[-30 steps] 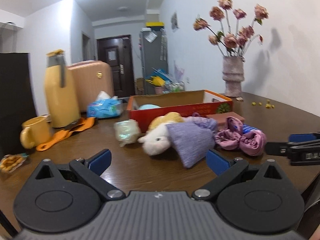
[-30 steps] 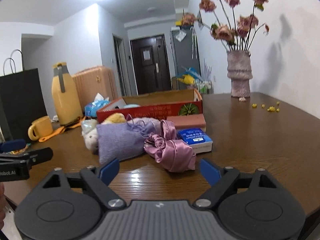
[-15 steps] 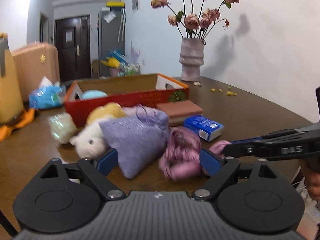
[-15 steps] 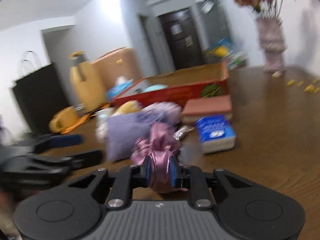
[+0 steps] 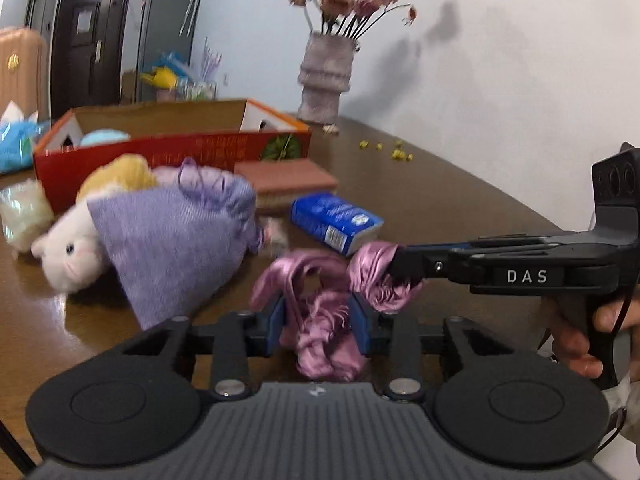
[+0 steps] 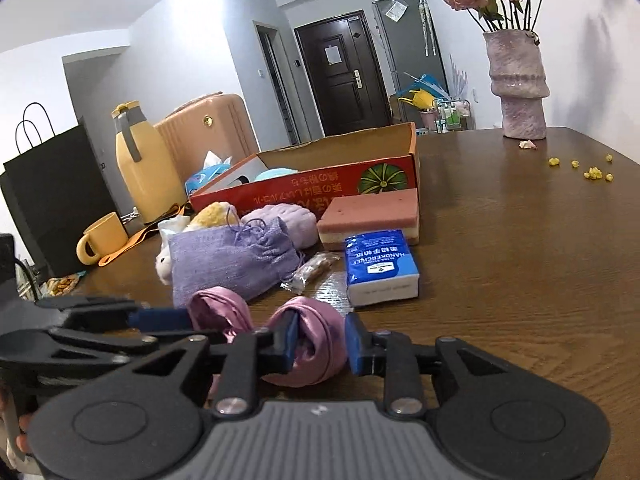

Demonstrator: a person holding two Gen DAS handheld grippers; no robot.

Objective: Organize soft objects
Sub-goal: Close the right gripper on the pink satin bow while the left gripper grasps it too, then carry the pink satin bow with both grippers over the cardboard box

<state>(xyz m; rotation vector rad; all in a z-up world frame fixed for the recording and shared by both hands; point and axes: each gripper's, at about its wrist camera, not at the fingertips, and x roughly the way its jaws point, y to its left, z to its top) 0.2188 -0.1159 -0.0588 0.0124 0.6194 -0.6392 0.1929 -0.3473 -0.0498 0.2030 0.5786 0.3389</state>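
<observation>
A pink satin cloth [image 5: 320,320] lies bunched at the table's near edge. My left gripper [image 5: 318,320] is shut on one part of it. My right gripper [image 6: 320,340] is shut on another fold of the cloth [image 6: 316,344], and its fingers come in from the right in the left wrist view [image 5: 404,264]. Behind lie a purple drawstring pouch [image 5: 172,236], a white plush toy [image 5: 68,256] and a yellow soft ball [image 5: 120,172]. An open red cardboard box [image 6: 320,184] stands further back with a light blue item inside.
A blue tissue pack [image 6: 380,268], a pink sponge block [image 6: 372,216] and a snack wrapper [image 6: 312,272] lie by the cloth. A flower vase [image 6: 516,88], yellow jug [image 6: 144,172], yellow mug [image 6: 100,236] and black bag [image 6: 52,188] stand around the brown table [image 6: 520,260].
Both grippers were open and apart from the cloth one second ago. The right closed on the pink cloth first, then the left swung right and closed on it too.
</observation>
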